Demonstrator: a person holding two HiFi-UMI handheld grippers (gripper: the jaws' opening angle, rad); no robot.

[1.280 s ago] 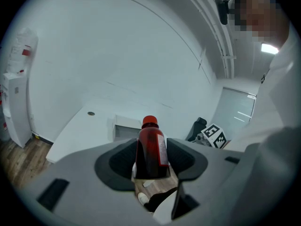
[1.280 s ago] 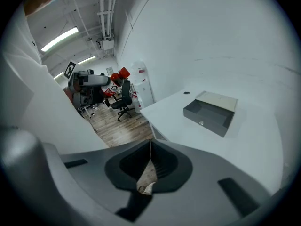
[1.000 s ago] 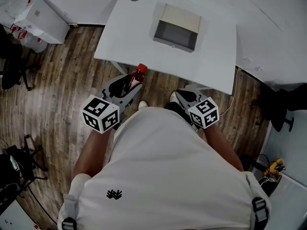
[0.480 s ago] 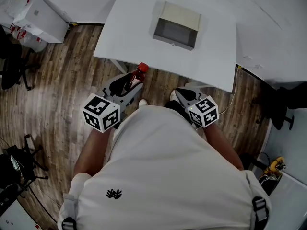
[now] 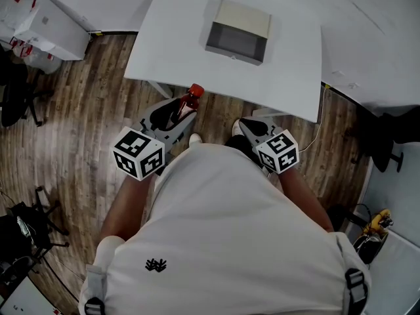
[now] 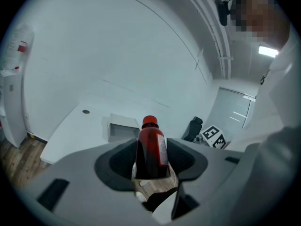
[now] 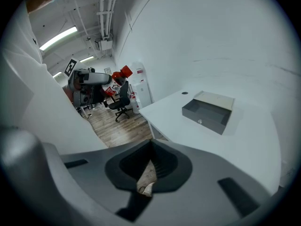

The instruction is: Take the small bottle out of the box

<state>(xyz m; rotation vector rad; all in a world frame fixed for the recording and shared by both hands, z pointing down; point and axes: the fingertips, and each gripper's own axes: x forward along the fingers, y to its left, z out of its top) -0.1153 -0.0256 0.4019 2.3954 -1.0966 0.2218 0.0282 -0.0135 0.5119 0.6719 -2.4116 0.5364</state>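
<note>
The left gripper clamps the bottle just off the table's near edge; the right gripper's jaws are together, empty

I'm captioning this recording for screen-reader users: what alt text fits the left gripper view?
The left gripper has its jaws shut on a small red-capped bottle of dark red liquid, held upright. Beyond it stands a white table with a grey box on it.

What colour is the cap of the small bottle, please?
Red cap; clearest in the left gripper view.
</note>
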